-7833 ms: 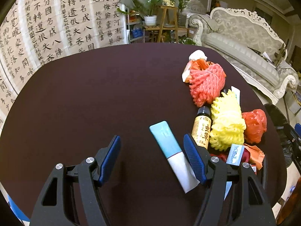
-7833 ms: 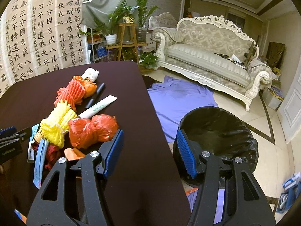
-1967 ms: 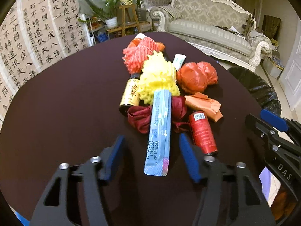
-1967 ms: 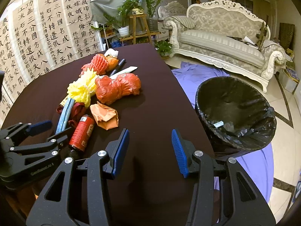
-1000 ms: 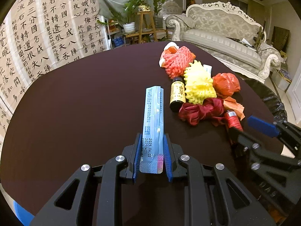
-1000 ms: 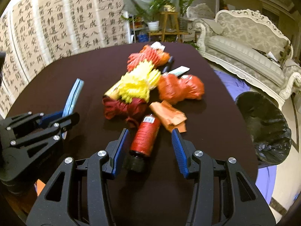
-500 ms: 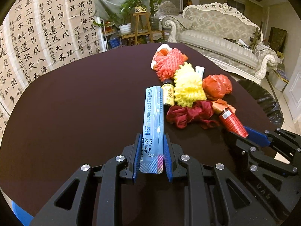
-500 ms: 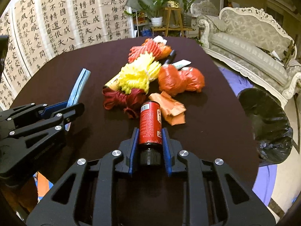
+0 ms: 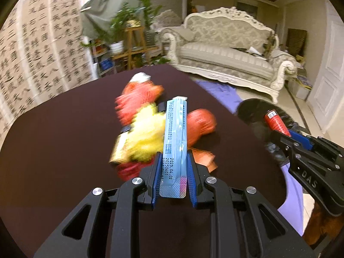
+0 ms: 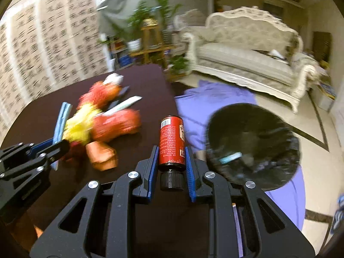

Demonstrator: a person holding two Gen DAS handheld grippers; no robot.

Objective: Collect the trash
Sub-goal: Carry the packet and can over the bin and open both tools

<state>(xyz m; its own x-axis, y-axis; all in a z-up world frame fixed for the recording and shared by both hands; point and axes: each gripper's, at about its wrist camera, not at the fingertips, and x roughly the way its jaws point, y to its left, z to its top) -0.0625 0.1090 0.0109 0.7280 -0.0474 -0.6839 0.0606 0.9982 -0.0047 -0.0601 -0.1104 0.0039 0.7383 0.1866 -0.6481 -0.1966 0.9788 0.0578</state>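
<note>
right gripper (image 10: 172, 167): I closed it on the red bottle (image 10: 172, 144), lifted off the table (image 10: 139, 81)
left gripper (image 9: 173, 178): I lifted the blue packet (image 9: 174, 142) from the table

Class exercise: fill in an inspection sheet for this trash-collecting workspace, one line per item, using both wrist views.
Surface: dark round table, trash piled at its far side.
Job's things: blue sachet; red bottle; black-lined bin on the floor beside the table.
Clutter: yellow foam net, red bag, orange wrapper.
Grippers: left gripper shut on the sachet; right gripper shut on the bottle.
Cables: nothing seen.
Surroundings: sofa, plants, calligraphy sheets.
</note>
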